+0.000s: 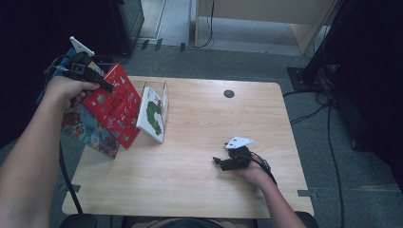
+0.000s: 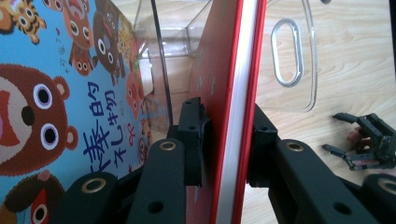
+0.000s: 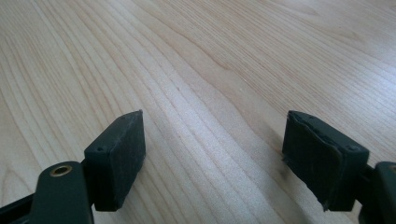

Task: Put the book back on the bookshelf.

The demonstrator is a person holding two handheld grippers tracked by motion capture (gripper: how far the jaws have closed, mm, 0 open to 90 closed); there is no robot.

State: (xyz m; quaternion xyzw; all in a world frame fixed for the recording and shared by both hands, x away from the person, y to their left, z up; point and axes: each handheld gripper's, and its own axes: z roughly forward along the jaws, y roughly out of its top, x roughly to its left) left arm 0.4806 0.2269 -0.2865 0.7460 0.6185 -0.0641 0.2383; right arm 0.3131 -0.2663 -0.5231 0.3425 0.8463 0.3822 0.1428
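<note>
Both tools are matte black with brass-ringed pivot holes, each topped by a grey three-cornered plate (image 1: 239, 141), black cables (image 1: 66, 175) trailing; forearms bare.

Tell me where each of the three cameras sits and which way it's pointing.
High view: above the person's side, looking down on the table; both forearms, left claw, right claw.
Left gripper view: rides the left claw, looking along its jaws clamping the red book.
Right gripper view: rides the right claw, jaws apart, facing bare wood.
Shared: red book, high and left views.
</note>
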